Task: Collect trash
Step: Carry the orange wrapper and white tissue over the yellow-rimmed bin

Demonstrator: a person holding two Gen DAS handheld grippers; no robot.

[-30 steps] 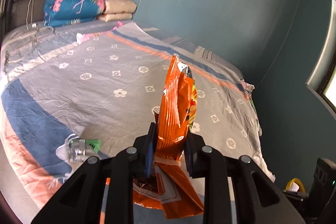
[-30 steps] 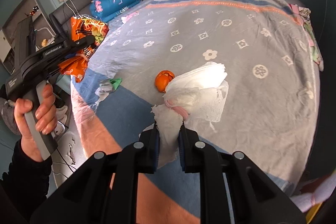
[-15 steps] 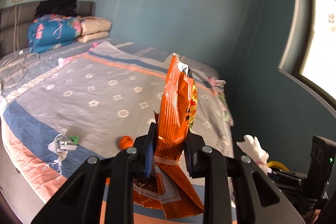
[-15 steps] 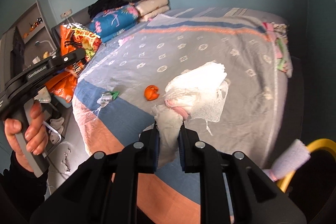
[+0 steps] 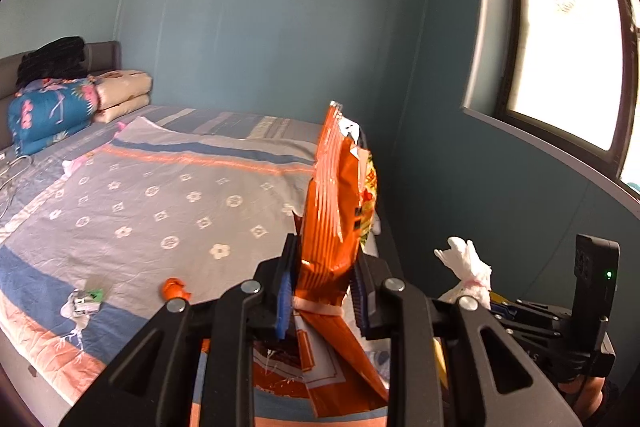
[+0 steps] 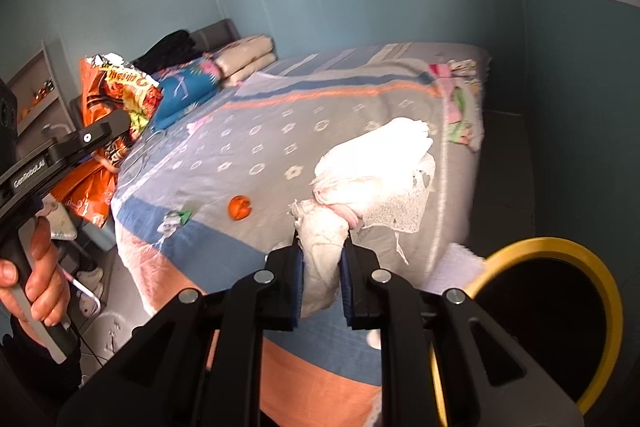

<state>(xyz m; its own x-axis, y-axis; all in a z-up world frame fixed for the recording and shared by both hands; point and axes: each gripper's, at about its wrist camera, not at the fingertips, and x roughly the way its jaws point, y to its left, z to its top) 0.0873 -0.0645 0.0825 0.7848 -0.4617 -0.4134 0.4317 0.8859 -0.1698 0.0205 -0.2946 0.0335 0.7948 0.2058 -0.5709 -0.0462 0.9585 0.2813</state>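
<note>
My left gripper is shut on an orange snack bag, held upright above the bed's near edge; the bag also shows in the right wrist view. My right gripper is shut on a wad of white tissue, also seen in the left wrist view. A yellow-rimmed black trash bin stands just right of the right gripper. An orange peel and a crumpled clear wrapper with green lie on the bedspread, also in the left wrist view: peel, wrapper.
The bed with a patterned grey, blue and orange cover fills the left. Folded quilts and dark clothes are stacked at the headboard. A teal wall and a window stand right. A shelf is left of the bed.
Both grippers have pulled back from the bed and swung right, still holding the bag and the tissue. The yellow-rimmed bin has come fully into the right wrist view.
</note>
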